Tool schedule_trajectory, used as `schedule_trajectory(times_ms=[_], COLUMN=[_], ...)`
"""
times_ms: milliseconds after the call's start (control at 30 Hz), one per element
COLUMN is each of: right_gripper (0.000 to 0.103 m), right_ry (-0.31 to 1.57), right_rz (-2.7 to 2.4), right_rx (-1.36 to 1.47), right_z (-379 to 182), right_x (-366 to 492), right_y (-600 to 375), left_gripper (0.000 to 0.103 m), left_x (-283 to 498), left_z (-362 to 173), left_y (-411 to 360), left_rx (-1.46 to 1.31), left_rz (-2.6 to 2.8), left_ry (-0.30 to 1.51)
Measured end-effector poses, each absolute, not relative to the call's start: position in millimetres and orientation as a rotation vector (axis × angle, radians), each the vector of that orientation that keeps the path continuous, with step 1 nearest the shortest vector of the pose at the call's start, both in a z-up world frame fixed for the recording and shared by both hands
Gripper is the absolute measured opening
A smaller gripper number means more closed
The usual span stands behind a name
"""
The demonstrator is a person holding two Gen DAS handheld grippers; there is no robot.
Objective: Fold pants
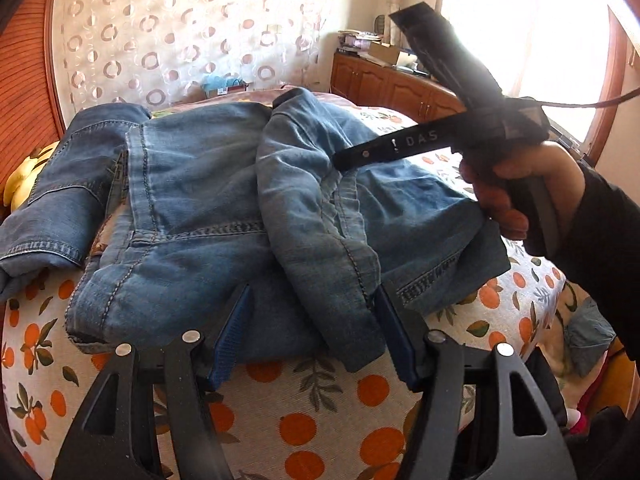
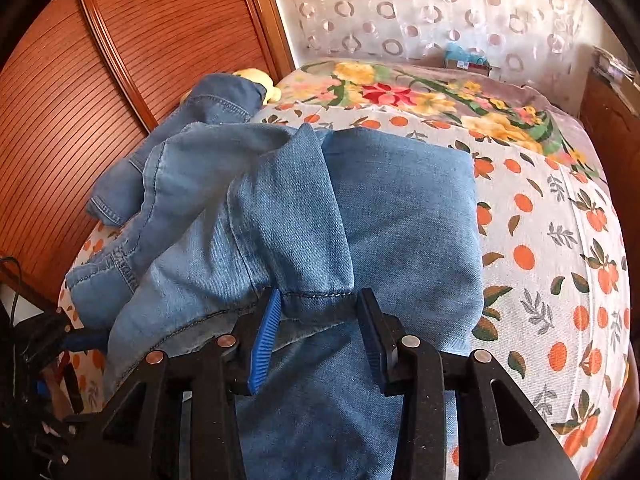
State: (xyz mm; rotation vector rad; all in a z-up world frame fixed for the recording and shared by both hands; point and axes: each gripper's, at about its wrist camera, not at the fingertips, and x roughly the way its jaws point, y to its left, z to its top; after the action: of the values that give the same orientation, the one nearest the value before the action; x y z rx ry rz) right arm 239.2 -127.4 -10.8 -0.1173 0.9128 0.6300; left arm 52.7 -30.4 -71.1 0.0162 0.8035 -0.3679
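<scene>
Jeans (image 1: 224, 208) lie in a partly folded heap on the bed (image 1: 320, 412), on the sheet printed with oranges, filling most of the near half and reaching toward the edge that runs along the wooden slatted wardrobe (image 2: 120, 80).

Your left tongs (image 1: 312, 344) stand apart — blue pads either side of a thick fold of denim at the near edge of the heap. The fold lies between the pads, but neither pad is seen pressing on it.

Your right tongs (image 2: 316, 332) are apart as well. A stitched hem of one leg sits between the pads; the cloth hangs slack there and does not look pinched. From the left wrist view, your right hand (image 1: 516, 196) grips the handle of that tool over the right side of the heap, sleeve dark, cable trailing toward the window (image 1: 532, 40).

One leg end (image 2: 212, 108) is flung toward the wardrobe edge, its cuff just beside a yellow soft toy (image 2: 260, 84). The waistband seam and pocket stitching face up in the left wrist view.

Beyond the jeans — a floral blanket (image 2: 420, 96) covers the far end of the bed, up against the curtain patterned with rings (image 2: 420, 8). A low wooden cabinet (image 1: 384, 80) stands past the far right corner of the bed, papers stacked on top.
</scene>
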Motion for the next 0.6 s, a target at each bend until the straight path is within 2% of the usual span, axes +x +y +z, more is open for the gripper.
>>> schedule_trajectory(times_ms=[33,67,133,600], right_gripper=[0.04,0.024,0.008,0.005], right_ry=[0.922,0.923,0.911,0.697], right_rz=[0.632,0.635,0.645,0.786], right_rx=[-0.118,-0.119,-0.147,-0.225], right_z=[-10.2,-8.7,-3.0,78.4], right_x=[240.2,241.3,246.0,266.1], right_y=[-125.9,-125.3,-121.1,-7.5], left_gripper=[0.064,0.064,0.064,0.064], left_x=[51.5,50.4,48.8,40.1], left_z=[-71.5,-71.6,-70.4,-57.0], left_y=[-28.2,-25.6,-20.7,37.0], left_rx=[0.009,0.003,-0.008,-0.075], left_rz=[-0.367,-0.366,-0.361,-0.266], left_ry=[0.804,0.804,0.798,0.756])
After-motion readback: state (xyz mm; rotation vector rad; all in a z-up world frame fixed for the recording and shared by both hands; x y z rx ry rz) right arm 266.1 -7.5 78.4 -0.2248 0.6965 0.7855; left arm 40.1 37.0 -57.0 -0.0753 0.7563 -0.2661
